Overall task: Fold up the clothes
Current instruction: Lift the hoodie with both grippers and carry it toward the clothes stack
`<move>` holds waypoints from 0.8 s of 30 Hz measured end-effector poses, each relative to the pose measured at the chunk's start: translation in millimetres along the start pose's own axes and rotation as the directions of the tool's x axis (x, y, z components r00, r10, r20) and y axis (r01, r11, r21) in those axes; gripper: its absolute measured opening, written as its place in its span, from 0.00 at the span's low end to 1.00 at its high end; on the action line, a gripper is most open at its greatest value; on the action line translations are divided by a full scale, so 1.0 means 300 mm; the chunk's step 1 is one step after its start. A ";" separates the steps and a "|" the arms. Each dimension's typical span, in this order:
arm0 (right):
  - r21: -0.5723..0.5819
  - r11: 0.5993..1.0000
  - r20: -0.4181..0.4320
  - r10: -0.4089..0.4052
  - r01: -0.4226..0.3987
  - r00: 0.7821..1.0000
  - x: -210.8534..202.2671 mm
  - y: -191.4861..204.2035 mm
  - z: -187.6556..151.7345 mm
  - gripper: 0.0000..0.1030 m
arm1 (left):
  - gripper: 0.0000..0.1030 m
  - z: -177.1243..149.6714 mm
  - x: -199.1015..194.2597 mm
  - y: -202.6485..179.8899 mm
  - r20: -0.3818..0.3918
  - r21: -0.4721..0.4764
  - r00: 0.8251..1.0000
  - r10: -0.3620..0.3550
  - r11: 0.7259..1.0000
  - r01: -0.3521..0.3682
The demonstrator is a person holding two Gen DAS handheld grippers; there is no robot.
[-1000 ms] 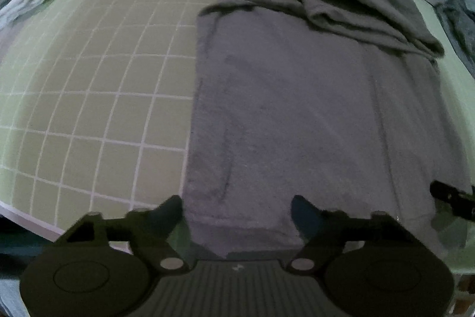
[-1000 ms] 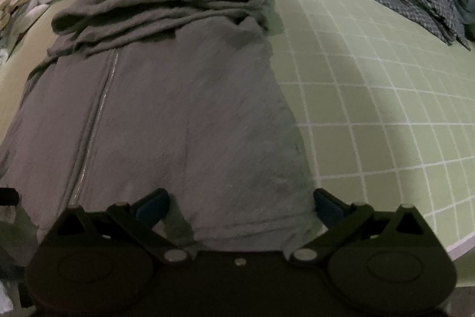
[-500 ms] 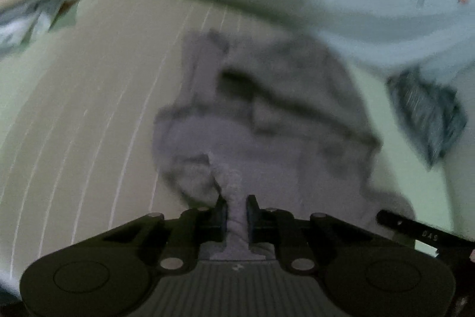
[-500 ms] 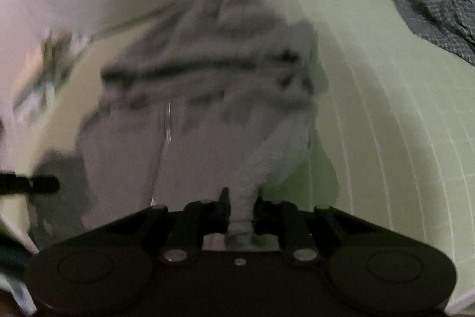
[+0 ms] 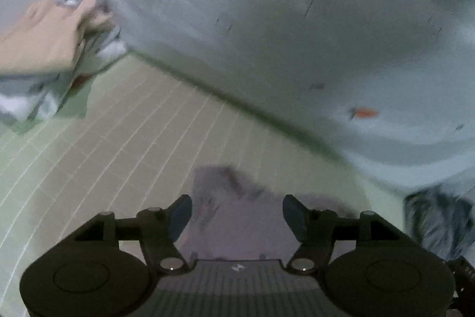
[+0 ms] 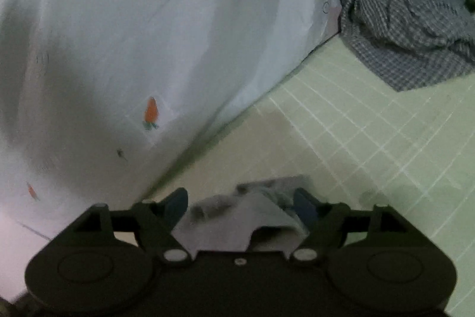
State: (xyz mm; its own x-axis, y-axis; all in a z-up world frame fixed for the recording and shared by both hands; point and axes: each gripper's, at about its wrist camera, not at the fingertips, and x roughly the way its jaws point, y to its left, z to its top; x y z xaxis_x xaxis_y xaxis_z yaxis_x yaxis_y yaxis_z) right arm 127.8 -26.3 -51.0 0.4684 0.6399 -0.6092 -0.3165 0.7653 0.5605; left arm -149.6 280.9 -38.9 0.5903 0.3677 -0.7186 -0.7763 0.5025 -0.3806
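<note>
A: Both jaws are opening. The left hand-held gripper [image 5: 237, 213] stands spread with the grey hooded jacket [image 5: 234, 216] lying below and between its fingers, and I see no pad pressing on the cloth. The right hand-held gripper [image 6: 241, 205] is spread too, over a rumpled edge of the same jacket [image 6: 252, 216].

B: Where does the jacket lie?

A: On the green gridded mat [image 5: 124, 150], close to the pale sheet with carrot prints [image 5: 297, 34]. This looks like the release after a fold.

B: So how to finish it well?

A: I'd let the cloth drop free of both pairs of fingers before lifting away, so nothing drags the fold open, then check that the edges line up. Stay clear of the checked shirt [image 6: 409, 28] heaped at the far right, and of the person's hand [image 5: 50, 34] working on other cloth at the left.
</note>
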 end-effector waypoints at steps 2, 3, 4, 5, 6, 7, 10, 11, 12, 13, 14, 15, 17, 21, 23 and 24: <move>0.002 1.000 -0.049 -0.031 0.032 0.998 0.029 -0.029 -0.041 0.77 | 0.66 -0.033 0.042 0.029 -0.055 -0.036 0.998 0.006 0.999 -0.008; 0.008 0.999 -0.071 -0.040 0.041 0.997 0.046 -0.045 -0.059 0.77 | 0.66 -0.046 0.064 0.038 -0.079 -0.058 0.997 0.000 0.998 -0.005; 0.020 0.999 -0.086 -0.040 0.042 0.996 0.063 -0.057 -0.073 0.76 | 0.66 -0.054 0.081 0.046 -0.097 -0.070 0.995 -0.005 0.998 -0.002; 0.034 0.999 -0.095 -0.037 0.040 0.995 0.077 -0.064 -0.087 0.76 | 0.66 -0.060 0.097 0.052 -0.113 -0.078 0.993 -0.010 0.997 0.001; 0.049 0.998 -0.105 -0.034 0.039 0.994 0.091 -0.070 -0.100 0.76 | 0.67 -0.063 0.117 0.054 -0.128 -0.080 0.992 -0.013 0.997 0.003; 0.059 0.998 -0.109 -0.029 0.035 0.994 0.104 -0.072 -0.107 0.74 | 0.66 -0.063 0.140 0.052 -0.141 -0.078 0.990 -0.016 0.997 0.005; 0.057 0.998 -0.104 -0.011 0.017 0.995 0.148 -0.059 -0.102 0.52 | 0.42 -0.057 0.208 0.049 -0.173 -0.092 0.984 -0.041 0.995 0.026; 0.039 0.999 -0.107 -0.003 0.007 0.994 0.162 -0.054 -0.096 0.40 | 0.03 -0.048 0.227 0.049 -0.183 -0.108 0.981 -0.058 0.993 0.039; 0.010 1.000 -0.121 0.009 -0.008 0.993 0.182 -0.050 -0.082 0.11 | 0.04 -0.034 0.244 0.050 -0.194 -0.128 0.978 -0.077 0.990 0.053; -0.021 1.000 -0.128 0.017 -0.020 0.992 0.201 -0.036 -0.059 0.06 | 0.04 -0.013 0.254 0.045 -0.190 -0.136 0.977 -0.096 0.988 0.071; -0.049 0.998 -0.125 0.020 -0.026 0.992 0.213 -0.015 -0.029 0.06 | 0.04 0.013 0.258 0.036 -0.172 -0.135 0.978 -0.115 0.987 0.092; -0.078 0.996 -0.121 0.022 -0.031 0.992 0.225 0.007 0.000 0.06 | 0.04 0.047 0.254 0.024 -0.143 -0.124 0.982 -0.126 0.986 0.109; -0.117 0.992 -0.103 0.035 -0.047 0.994 0.246 0.047 0.067 0.06 | 0.04 0.128 0.233 -0.006 -0.066 -0.085 0.988 -0.138 0.988 0.132; -0.022 0.992 0.023 0.122 -0.122 0.992 0.278 0.081 0.228 0.12 | 0.16 0.256 0.195 -0.015 0.131 -0.143 0.983 -0.131 0.978 0.149; 0.017 0.993 0.082 0.116 -0.117 0.990 0.285 0.089 0.276 0.41 | 0.50 0.272 0.193 -0.018 0.149 -0.133 0.987 -0.057 0.988 0.077; -0.001 0.996 0.087 0.087 -0.087 0.992 0.288 0.099 0.281 0.56 | 0.71 0.261 0.201 -0.021 0.119 -0.097 0.993 -0.027 0.995 0.039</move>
State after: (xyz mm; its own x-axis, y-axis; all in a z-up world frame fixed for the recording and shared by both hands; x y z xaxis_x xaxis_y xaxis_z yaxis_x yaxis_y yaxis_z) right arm 228.4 45.9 -39.7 0.5089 0.6956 -0.5072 -0.3573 0.7067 0.6107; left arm -91.7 361.2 -34.2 0.6331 0.4442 -0.6339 -0.7707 0.4381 -0.4627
